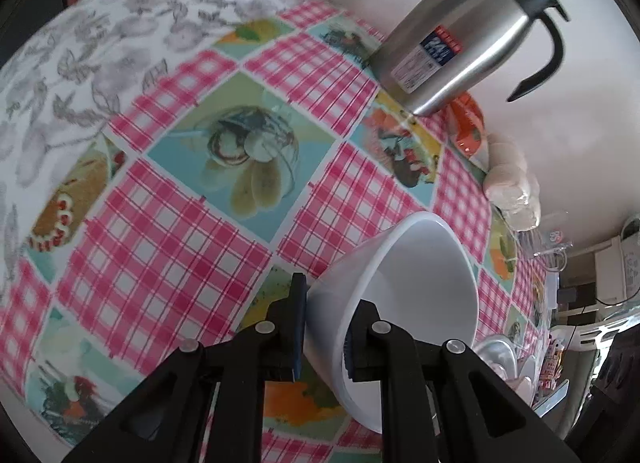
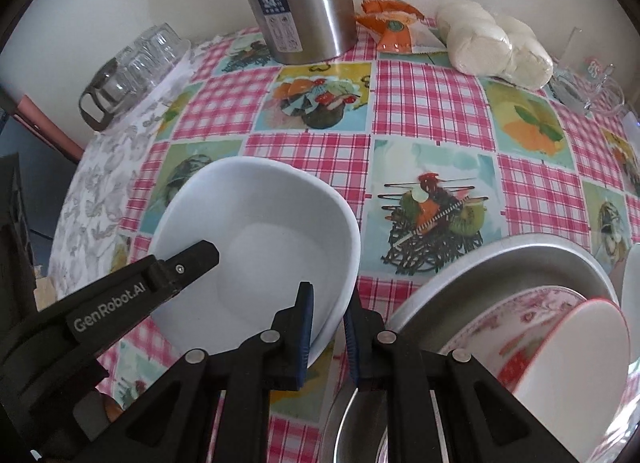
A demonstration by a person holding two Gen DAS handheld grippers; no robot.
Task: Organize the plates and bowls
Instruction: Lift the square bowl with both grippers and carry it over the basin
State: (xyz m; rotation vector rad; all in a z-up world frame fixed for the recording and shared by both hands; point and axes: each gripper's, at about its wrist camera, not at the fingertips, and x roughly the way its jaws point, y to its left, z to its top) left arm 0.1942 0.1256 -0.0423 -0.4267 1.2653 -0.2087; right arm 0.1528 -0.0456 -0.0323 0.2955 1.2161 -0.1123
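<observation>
Both grippers hold one plain white bowl [image 1: 416, 287] over the checked tablecloth [image 1: 168, 247]. In the left wrist view my left gripper [image 1: 330, 305] is shut on the bowl's rim, one pad outside the wall and one inside, and the bowl looks tilted. In the right wrist view my right gripper [image 2: 329, 297] is shut on the near right rim of the same white bowl [image 2: 260, 239]. One of the left gripper's fingers [image 2: 196, 259] shows over the bowl's left rim. Right of it, a metal plate [image 2: 500, 263] carries a floral bowl with a red rim [image 2: 560, 347].
A steel flask [image 2: 304, 3] stands at the back by the wall. Beside it lie an orange packet [image 2: 394, 25] and a bag of white buns [image 2: 492, 47]. A glass jug [image 2: 132, 67] is at the back left, a glass mug [image 2: 592, 83] at the back right.
</observation>
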